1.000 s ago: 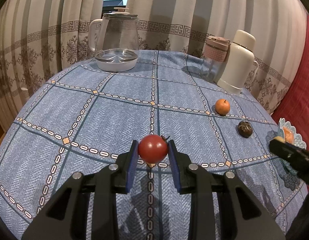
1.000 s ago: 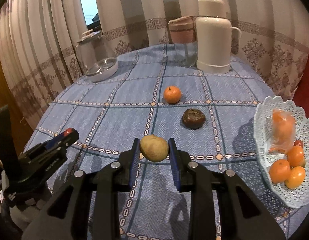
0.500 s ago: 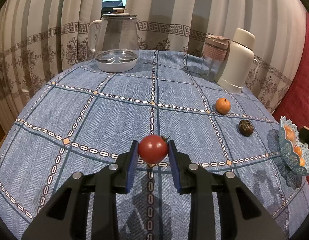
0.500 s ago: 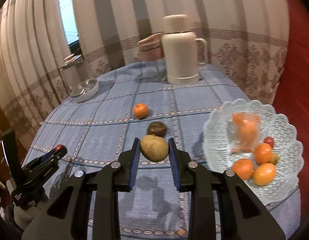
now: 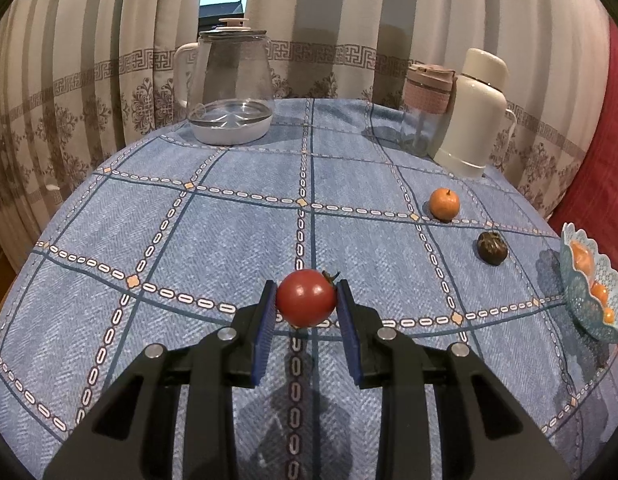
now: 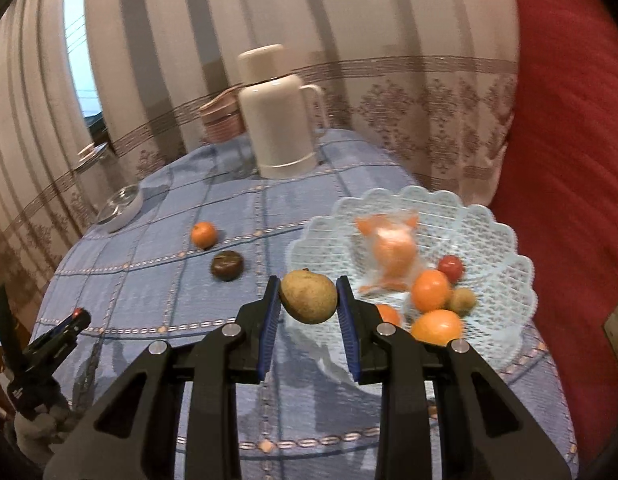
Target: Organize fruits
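A woven blue tablecloth (image 5: 229,240) covers the table. The kettle (image 5: 229,92) at upper left is clear glass, the flask (image 5: 473,112) smooth matt plastic. The tomato (image 5: 306,298) is glossy; the basket (image 6: 497,240) is lacy translucent plastic.

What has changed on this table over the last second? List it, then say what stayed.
The right tool, shut on the brownish-yellow round fruit, swung towards the pale lattice plastic basket, whose front rim now sits just behind the fruit. Nothing was grasped or released. The left tool kept still, shut on the red tomato; the small orange mandarin and dark brown fruit lie unmoved on the blue checked tablecloth.
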`<state>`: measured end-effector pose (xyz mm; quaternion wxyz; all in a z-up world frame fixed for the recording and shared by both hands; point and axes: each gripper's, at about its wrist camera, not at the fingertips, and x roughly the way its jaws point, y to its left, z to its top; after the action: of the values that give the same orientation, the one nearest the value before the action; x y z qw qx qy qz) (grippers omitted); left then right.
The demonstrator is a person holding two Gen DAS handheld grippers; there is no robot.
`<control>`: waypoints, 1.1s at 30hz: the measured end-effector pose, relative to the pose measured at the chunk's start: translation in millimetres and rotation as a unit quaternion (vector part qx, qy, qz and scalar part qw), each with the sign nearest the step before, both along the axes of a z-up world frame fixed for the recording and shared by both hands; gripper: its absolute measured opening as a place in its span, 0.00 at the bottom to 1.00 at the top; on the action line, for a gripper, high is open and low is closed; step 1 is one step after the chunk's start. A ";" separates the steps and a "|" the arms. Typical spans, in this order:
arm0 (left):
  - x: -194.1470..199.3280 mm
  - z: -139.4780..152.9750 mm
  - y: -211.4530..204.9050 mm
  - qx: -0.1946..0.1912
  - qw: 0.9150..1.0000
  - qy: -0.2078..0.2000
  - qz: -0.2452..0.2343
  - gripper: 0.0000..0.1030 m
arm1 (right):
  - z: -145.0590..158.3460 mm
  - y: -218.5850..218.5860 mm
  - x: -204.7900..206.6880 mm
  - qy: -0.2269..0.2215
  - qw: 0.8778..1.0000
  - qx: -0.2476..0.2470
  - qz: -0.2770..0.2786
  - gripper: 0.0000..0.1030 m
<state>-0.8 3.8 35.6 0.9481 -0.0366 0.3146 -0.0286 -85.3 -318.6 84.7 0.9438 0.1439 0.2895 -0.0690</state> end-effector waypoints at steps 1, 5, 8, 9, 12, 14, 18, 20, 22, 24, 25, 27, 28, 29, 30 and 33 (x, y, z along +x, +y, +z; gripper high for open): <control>-1.6 -0.4 -1.6 0.000 1.000 0.001 -0.002 0.29 | -0.5 -4.6 -2.0 0.000 1.000 0.001 -0.005 0.28; -6.9 1.0 -8.5 0.002 1.000 -0.001 -0.009 0.29 | -0.9 -24.4 -11.6 -0.002 1.000 0.011 -0.027 0.28; -9.5 2.0 -15.4 0.005 1.000 0.001 -0.016 0.29 | -1.7 -39.2 -19.4 -0.004 0.999 0.018 -0.042 0.28; -10.5 2.3 -17.7 0.006 1.000 0.001 -0.019 0.29 | -2.7 -44.2 -21.7 -0.004 0.999 0.021 -0.045 0.28; -13.2 4.2 -25.5 0.009 1.000 0.000 -0.027 0.29 | -8.1 -54.8 -25.1 0.002 0.998 0.029 -0.052 0.28; -14.4 5.4 -29.0 0.010 0.999 -0.001 -0.031 0.29 | -12.2 -59.1 -25.5 0.006 0.998 0.033 -0.054 0.28; -16.7 7.9 -35.8 0.012 0.999 -0.003 -0.038 0.29 | -20.2 -61.3 -25.8 0.014 0.998 0.045 -0.048 0.28; -17.1 8.8 -39.0 0.014 0.999 -0.003 -0.041 0.29 | -23.5 -58.2 -25.3 0.017 0.998 0.046 -0.041 0.28; -17.1 9.6 -42.9 0.014 0.999 -0.002 -0.045 0.29 | -25.8 -55.3 -23.7 0.020 0.998 0.047 -0.034 0.28; -17.0 10.3 -45.9 0.015 0.999 -0.002 -0.048 0.29 | -28.5 -54.2 -23.7 0.022 0.998 0.050 -0.031 0.28; -17.3 10.7 -48.0 0.016 0.999 -0.002 -0.050 0.29 | -29.7 -54.9 -23.6 0.023 0.998 0.053 -0.030 0.29; -17.5 12.0 -51.5 0.017 0.998 -0.002 -0.054 0.29 | -31.9 -57.4 -24.9 0.021 0.997 0.064 -0.031 0.43; -17.6 12.9 -53.5 0.017 0.998 -0.001 -0.056 0.29 | -31.4 -58.1 -25.2 0.017 0.997 0.066 -0.034 0.54; -17.8 14.1 -55.6 0.017 0.998 -0.001 -0.059 0.29 | -30.2 -59.2 -26.5 0.013 0.997 0.065 -0.037 0.55; -18.0 15.0 -57.2 0.017 0.998 -0.002 -0.061 0.29 | -28.5 -60.4 -28.0 0.008 0.997 0.064 -0.038 0.55; -18.3 20.0 -65.0 0.017 0.997 -0.006 -0.072 0.29 | -23.4 -66.6 -32.3 -0.007 0.997 0.064 -0.049 0.55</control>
<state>-19.2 -61.2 55.6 0.9460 0.0030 0.3108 -0.0917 -117.6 -385.2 61.3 0.9301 0.2186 0.2793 -0.0954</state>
